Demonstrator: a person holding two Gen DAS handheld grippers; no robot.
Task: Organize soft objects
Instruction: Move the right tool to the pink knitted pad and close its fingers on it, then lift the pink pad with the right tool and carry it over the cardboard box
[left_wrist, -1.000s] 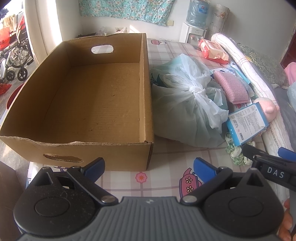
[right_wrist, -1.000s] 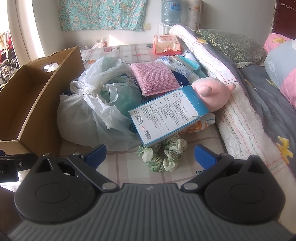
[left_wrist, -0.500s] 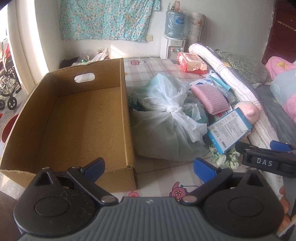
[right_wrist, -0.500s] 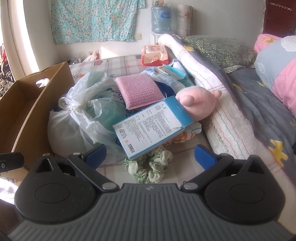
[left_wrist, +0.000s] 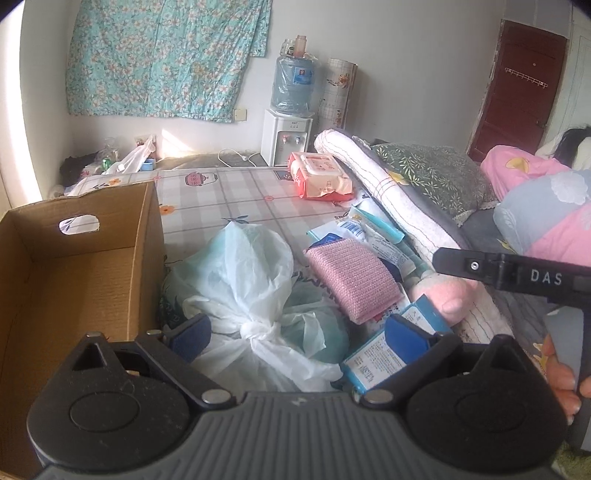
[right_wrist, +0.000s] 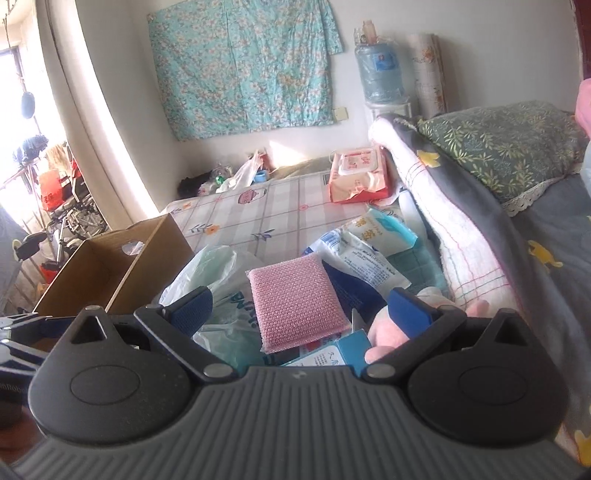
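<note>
Both grippers, left (left_wrist: 295, 334) and right (right_wrist: 299, 308), fingers spread and empty, hover over the pile at frame centre; grabbing the bag (left_wrist: 255, 295) could tumble the sponge (right_wrist: 295, 302) lying against it.

Box (left_wrist: 85, 280) left of bag (left_wrist: 255, 295) — sponge (left_wrist: 351, 280) right.

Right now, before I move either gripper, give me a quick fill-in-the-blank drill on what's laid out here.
1. The cardboard box holds ____.
2. The tied plastic bag lies to the ____ of the box.
3. The knitted sponge pad is ____ in colour.
4. Both the left gripper and the right gripper have their jaws ____.

Missing words: nothing; right; pink; open
</note>
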